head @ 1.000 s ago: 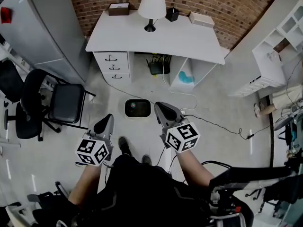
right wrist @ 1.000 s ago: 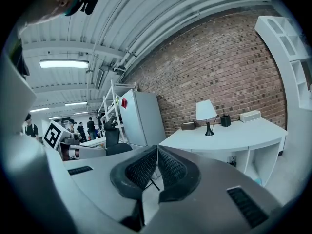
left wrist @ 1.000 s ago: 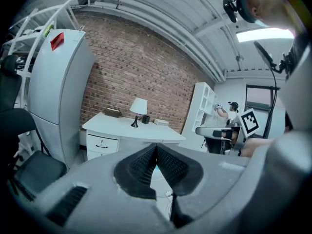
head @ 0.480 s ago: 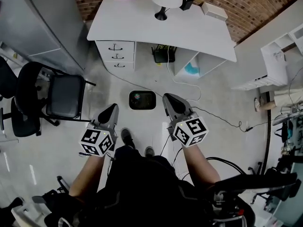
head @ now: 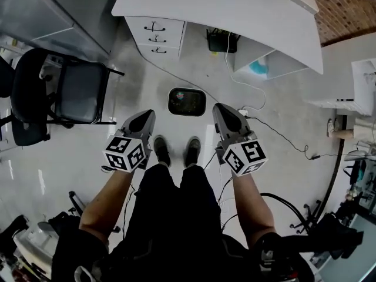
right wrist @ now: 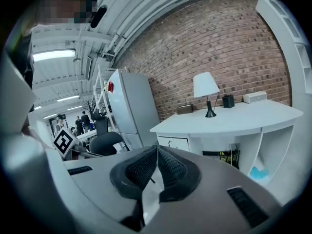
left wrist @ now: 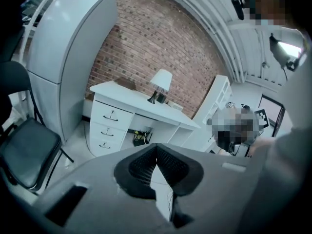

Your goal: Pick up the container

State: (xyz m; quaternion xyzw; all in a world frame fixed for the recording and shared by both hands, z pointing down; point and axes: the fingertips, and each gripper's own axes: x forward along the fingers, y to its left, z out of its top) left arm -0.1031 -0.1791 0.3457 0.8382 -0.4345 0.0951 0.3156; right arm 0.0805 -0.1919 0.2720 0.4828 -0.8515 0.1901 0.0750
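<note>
The container (head: 187,101) is a black, rounded-rectangle tub with a pale rim. It lies on the light floor in front of the desk, in the head view only. My left gripper (head: 147,115) sits just down-left of it and my right gripper (head: 222,108) just down-right, both pointing toward the desk and apart from the tub. In the left gripper view the left gripper (left wrist: 156,147) has its ribbed pads together with nothing between them. The right gripper (right wrist: 157,150) looks the same in its own view. Their bodies hide the tub in both gripper views.
A white desk (head: 235,4) with drawers (head: 155,31) stands beyond the container. A black chair (head: 76,90) is at the left beside a grey cabinet (head: 41,10). A cable (head: 276,137) runs across the floor at the right. The person's shoes (head: 161,151) are just behind the grippers.
Both grippers have sunk and moved forward, and now flank the container's near side. The head view has tipped down, so the desk and lamp have slid to the top edge.
</note>
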